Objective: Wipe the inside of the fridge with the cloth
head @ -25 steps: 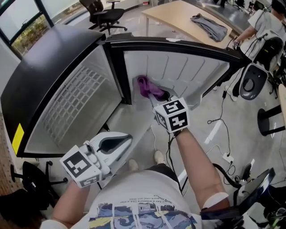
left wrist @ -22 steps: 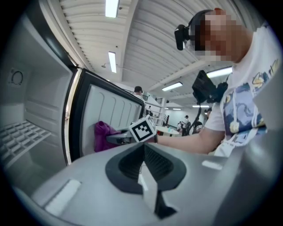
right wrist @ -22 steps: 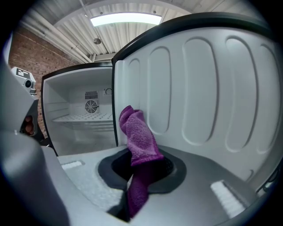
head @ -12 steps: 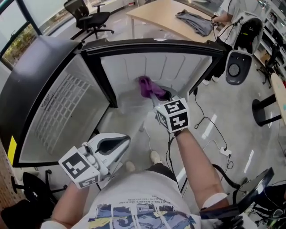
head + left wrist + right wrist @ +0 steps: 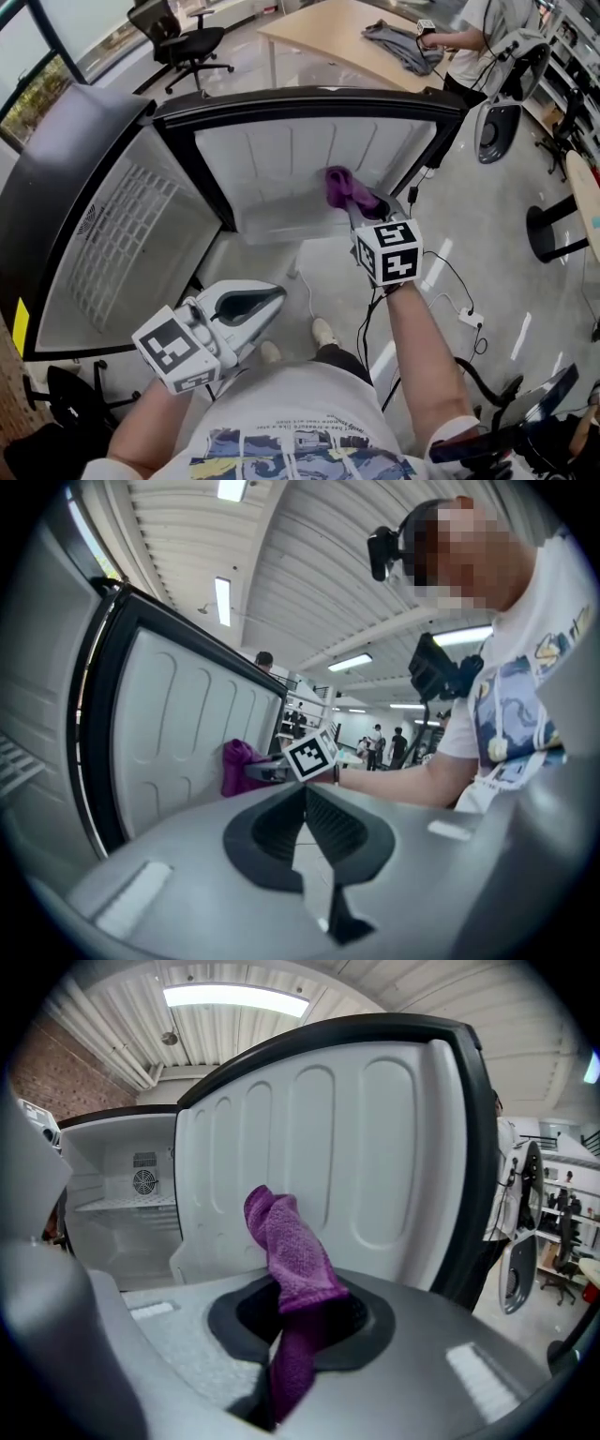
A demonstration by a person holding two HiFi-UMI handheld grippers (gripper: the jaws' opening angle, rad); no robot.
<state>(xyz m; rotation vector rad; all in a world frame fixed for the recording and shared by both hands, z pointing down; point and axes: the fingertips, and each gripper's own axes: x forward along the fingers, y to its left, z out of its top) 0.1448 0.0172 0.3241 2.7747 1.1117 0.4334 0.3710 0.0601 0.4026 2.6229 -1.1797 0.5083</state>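
Cloth [image 5: 343, 187] is up at the white inner liner [image 5: 281, 155] of the open fridge door. It's a purple terry wad pinched in the right gripper [image 5: 364, 210], fingers clamped on its lower half while the free top flops forward. It's soft and light with no stiffness at all, so I'd expect it to fold and drag rather than push. A grip closer to the working end would press better, I'd say. Left gripper [image 5: 270, 298] hangs low, well apart from the door, fingers together, nothing in them.
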